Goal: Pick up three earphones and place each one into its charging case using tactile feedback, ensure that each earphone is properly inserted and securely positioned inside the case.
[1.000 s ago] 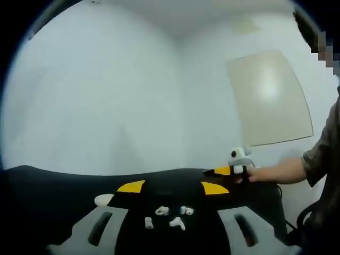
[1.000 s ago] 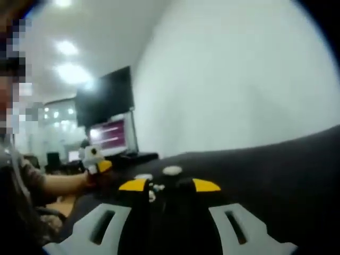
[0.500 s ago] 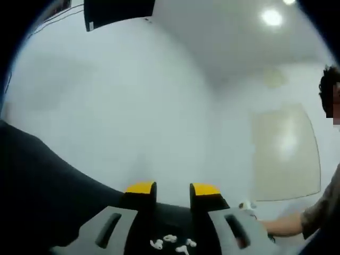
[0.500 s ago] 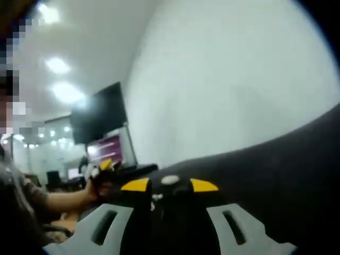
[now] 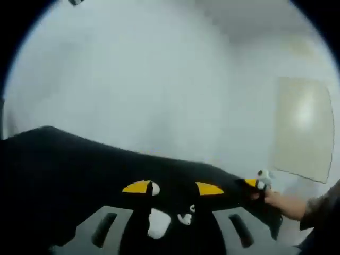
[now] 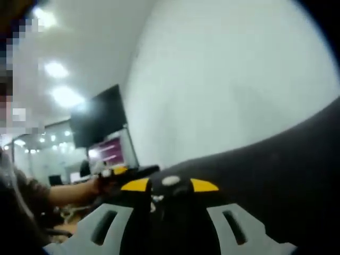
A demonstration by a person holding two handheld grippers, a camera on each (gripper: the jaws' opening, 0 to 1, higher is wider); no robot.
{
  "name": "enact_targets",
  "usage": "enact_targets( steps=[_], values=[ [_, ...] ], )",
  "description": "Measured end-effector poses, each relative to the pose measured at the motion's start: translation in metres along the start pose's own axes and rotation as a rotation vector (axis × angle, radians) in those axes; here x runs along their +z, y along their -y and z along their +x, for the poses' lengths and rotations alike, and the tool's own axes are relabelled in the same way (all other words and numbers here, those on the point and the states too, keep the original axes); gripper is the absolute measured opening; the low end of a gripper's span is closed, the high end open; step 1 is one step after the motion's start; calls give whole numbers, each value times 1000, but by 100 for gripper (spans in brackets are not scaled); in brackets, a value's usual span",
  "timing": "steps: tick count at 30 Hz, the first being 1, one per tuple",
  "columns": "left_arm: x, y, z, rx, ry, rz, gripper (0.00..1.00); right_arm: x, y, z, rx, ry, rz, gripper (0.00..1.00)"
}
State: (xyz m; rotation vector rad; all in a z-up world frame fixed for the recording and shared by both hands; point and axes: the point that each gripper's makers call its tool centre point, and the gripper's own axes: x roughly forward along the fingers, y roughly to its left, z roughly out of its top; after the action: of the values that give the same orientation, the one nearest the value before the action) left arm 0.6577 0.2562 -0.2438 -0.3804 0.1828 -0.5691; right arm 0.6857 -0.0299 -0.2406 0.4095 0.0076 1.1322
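A white charging case (image 5: 158,223) lies on the black table (image 5: 64,159), low between my left gripper's (image 5: 174,188) yellow-tipped jaws, which stand open and hold nothing. A few small white earphones (image 5: 186,217) lie just right of the case. Over the table's right end a hand holds the right gripper (image 5: 260,183). In the right gripper view, my right gripper (image 6: 170,185) is open above the table (image 6: 276,175). The case (image 6: 171,180) shows beyond its tips and blurred earphones (image 6: 156,200) lie nearer. The left gripper (image 6: 114,171) is at the left, in a hand.
A pale wall (image 5: 133,79) stands behind the table, with a beige panel (image 5: 305,127) on the right. In the right gripper view a dark screen (image 6: 101,117) and a lit monitor (image 6: 109,149) stand past the table's left end. A person's arm (image 6: 64,191) reaches in.
The left gripper view has swung down and leftward; the case now sits close between its jaws and the earphones beside it. The right gripper view has hardly shifted.
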Motion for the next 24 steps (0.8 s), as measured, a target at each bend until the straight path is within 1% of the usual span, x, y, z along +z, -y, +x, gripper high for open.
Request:
enact_targets(
  steps=[1, 2, 3, 4, 5, 6, 7, 9, 11, 13, 15, 17, 18, 19, 20, 23, 24],
  values=[
    [-8, 1, 1, -36, -53, -16, 36, 0, 0, 0, -1, -1, 0, 30],
    [-15, 4, 2, -71, -95, -14, 41, 0, 0, 0, -2, -1, 1, 30],
    [-20, 1, 3, -56, -115, 10, 42, 0, 1, 0, -2, -2, 0, 30],
    [-24, -7, 4, -15, -131, 62, 42, 0, 1, 0, -3, -3, -1, 30],
    [-30, -15, 5, 35, -159, 132, 43, 0, 1, 0, -3, -4, -3, 30],
    [-37, -19, 6, 64, -194, 183, 43, -1, 1, 1, -2, -6, -3, 30],
    [-44, -23, 8, 86, -235, 218, 44, -2, 1, 1, -2, -9, -2, 30],
    [-53, -23, 12, 87, -282, 282, 45, -2, 1, 1, -4, -13, -1, 30],
    [-55, -25, 16, 108, -295, 323, 46, -3, 0, 1, -2, -14, -5, 30],
    [-59, -26, 20, 118, -314, 333, 46, -3, 1, 1, -4, -17, -8, 30],
    [-66, -29, 22, 127, -361, 358, 46, -3, 2, 1, -4, -19, -11, 30],
    [-75, -35, 22, 153, -416, 390, 43, -4, 1, 2, -4, -23, -10, 30],
    [-76, -32, 22, 147, -404, 364, 42, -4, 1, 2, -4, -24, -11, 30],
    [-77, -29, 22, 136, -399, 328, 35, -4, 1, 1, -5, -24, -11, 30],
    [-76, -31, 20, 151, -400, 337, 31, -4, 1, 1, -4, -22, -10, 30],
    [-77, -22, 20, 139, -398, 360, 30, -4, 2, 1, -4, -21, -7, 30],
    [-77, -20, 19, 135, -404, 356, 30, -4, 2, 1, -4, -22, -4, 30]
  ],
)
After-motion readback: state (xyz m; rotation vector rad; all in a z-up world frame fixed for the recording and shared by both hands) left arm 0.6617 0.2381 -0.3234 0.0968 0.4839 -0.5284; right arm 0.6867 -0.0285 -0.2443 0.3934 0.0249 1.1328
